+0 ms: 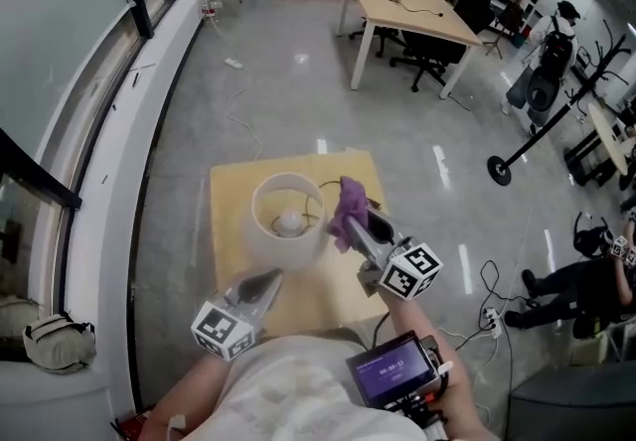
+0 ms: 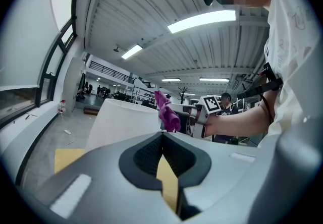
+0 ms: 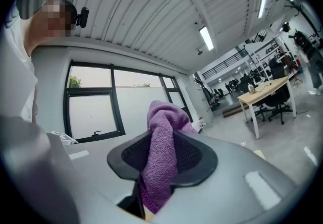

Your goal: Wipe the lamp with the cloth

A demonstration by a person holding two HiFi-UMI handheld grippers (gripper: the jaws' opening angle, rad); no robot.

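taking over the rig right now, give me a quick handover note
Left claw: shut, empty, on the near side of the lamp.
Right claw: shut on the purple cloth, held up at the lamp's right rim; contact unclear.
The lamp stands upright on the small wooden table.
Done: cloth is gripped and at the lamp.
Left: wipe the lamp; nothing shows how much is wiped already.

From the head view I get the lamp (image 1: 288, 222) only from above: its shade hides the base. The pale blob inside is probably a bulb, too small to confirm. The lower end of the cloth (image 3: 162, 122) disappears between the jaws of the right gripper (image 3: 162, 160). The person's torso covers the near edge of the desk (image 1: 231, 211).
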